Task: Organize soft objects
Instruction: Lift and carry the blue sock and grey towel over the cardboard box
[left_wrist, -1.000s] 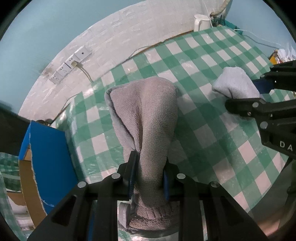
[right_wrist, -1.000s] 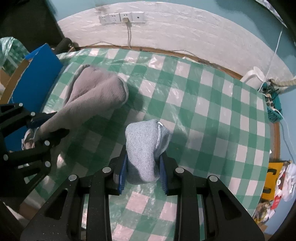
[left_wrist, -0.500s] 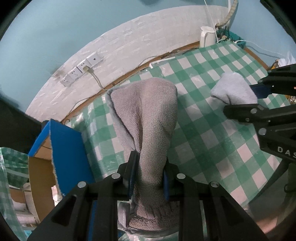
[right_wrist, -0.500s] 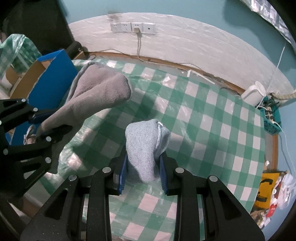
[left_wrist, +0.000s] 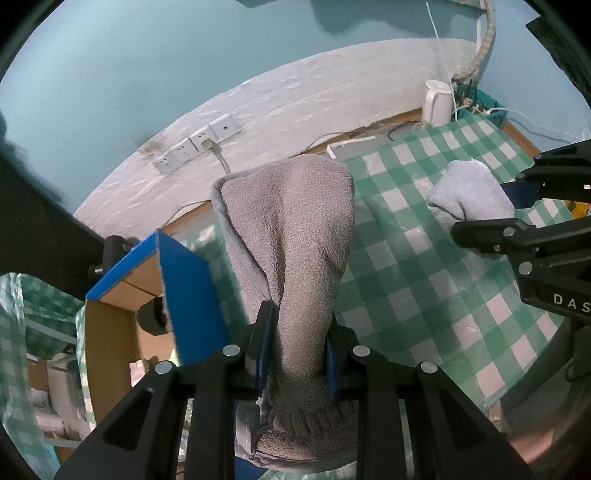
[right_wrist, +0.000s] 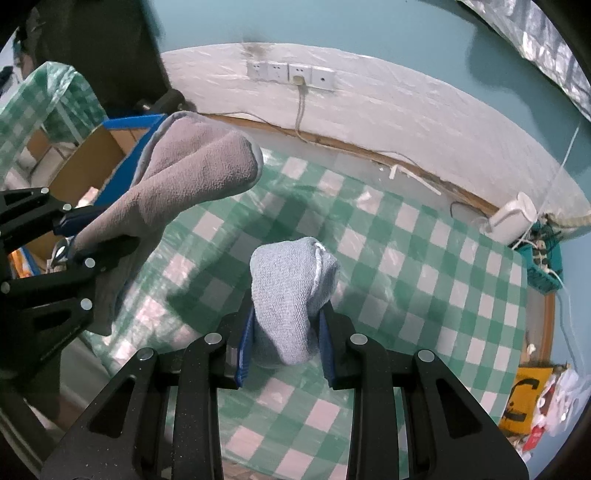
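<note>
We see a tabletop (right_wrist: 424, 266) under a green-and-white checked cloth (left_wrist: 417, 280); a white kettle (right_wrist: 511, 218) stands at its far corner beside the wall.

The left gripper (left_wrist: 295, 347) clamps a grey sock (left_wrist: 291, 236) above the green checked tablecloth (left_wrist: 417, 280), beside a blue cardboard box (left_wrist: 184, 288), while the right gripper (left_wrist: 480, 218) pinches a pale blue sock (left_wrist: 465, 192).

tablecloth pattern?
Green-and-white check tablecloth, under a clear plastic film; clearest in the right wrist view.
</note>
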